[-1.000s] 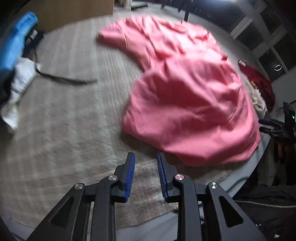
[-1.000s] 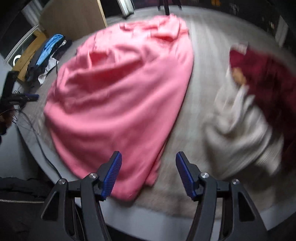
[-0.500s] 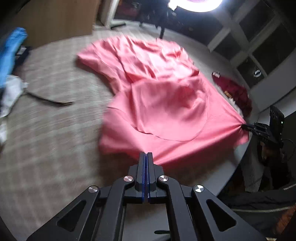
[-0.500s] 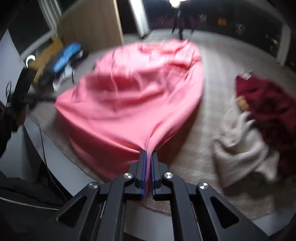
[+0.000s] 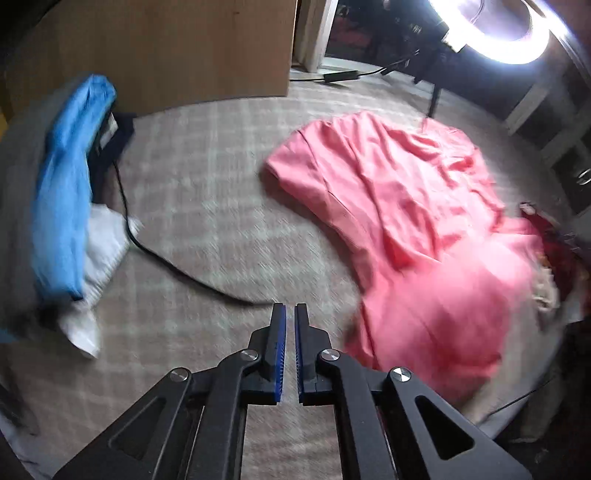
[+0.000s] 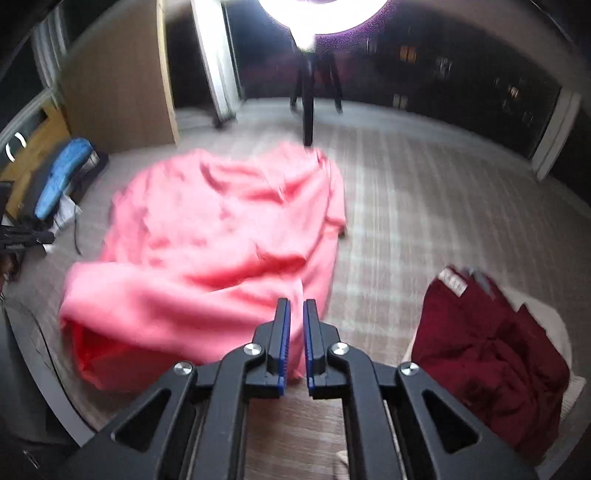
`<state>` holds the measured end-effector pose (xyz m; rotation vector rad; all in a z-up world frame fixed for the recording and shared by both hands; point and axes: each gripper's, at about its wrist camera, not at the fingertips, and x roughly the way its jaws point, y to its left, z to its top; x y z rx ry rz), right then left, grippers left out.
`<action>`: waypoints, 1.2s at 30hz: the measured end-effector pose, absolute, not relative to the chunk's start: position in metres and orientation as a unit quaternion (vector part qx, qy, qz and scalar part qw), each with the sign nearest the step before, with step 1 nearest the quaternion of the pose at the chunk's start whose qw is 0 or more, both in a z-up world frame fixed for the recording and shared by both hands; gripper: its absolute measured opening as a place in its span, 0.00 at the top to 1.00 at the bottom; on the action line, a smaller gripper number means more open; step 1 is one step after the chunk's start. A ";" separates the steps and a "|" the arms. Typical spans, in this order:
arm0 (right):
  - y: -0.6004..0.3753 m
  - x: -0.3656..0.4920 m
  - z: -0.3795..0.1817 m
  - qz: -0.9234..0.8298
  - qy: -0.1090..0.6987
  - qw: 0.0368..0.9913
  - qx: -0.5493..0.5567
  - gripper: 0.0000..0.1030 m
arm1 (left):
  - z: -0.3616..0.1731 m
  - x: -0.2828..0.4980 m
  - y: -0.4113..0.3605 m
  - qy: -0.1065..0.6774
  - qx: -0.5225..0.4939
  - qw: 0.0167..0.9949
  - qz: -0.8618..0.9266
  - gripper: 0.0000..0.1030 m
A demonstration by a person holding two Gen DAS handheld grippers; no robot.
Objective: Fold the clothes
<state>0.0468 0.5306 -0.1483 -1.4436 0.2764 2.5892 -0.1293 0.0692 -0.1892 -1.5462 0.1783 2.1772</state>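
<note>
Dim room around us, with a wooden panel at the back and a bright ring light (image 5: 498,33) on a stand; below it, the round desk (image 5: 192,192) under a beige checked woven cover fills both views.

On that desk lies the large salmon-pink cloth garment (image 5: 406,206). It is spread over the middle and towards the near rim, rumpled at the far end, with its near edge rolled back on itself in the right wrist view. We judge it light, limp and thin. It will sag and bunch wherever it is not held, it will not keep a crease until pressed flat, and the woven cover looks likely to drag at it rather than let it slide. Nothing about it seems fragile. We would take it at two matching corners of one edge, pinching through the hem, where the doubled cloth gives the pads more to bite. The blur hides the exact corners.

A crumpled dark red garment (image 6: 487,343) sits on a cream one at the right. A blue garment (image 5: 62,184) is heaped with white cloth at the left, well apart from the pink one.

Our left hand-held gripper (image 5: 290,308) hovers over bare cover beside the pink cloth, its jaws all but pressed together and empty. Our right hand-held gripper (image 6: 296,304) hangs above the rolled near edge. Its jaws have just been easing apart to a narrow slit and pinch nothing.

A thin black cable (image 5: 177,264) trails across the cover.
</note>
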 end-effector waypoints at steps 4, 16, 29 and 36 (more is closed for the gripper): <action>0.532 0.079 -0.155 0.870 0.118 0.067 -0.475 0.62 | -0.199 -0.088 0.062 0.047 -0.575 0.276 0.769 0.91; 0.548 0.105 -0.190 0.848 0.159 0.059 -0.502 0.62 | -0.247 -0.022 0.151 0.172 -0.589 0.302 0.730 0.74; 0.531 0.053 -0.213 0.858 0.088 -0.002 -0.506 0.62 | -0.180 -0.071 0.071 0.022 -0.552 0.250 0.795 0.99; 0.520 0.032 -0.219 0.867 0.056 -0.026 -0.495 0.62 | -0.182 -0.062 0.065 0.031 -0.559 0.246 0.791 0.99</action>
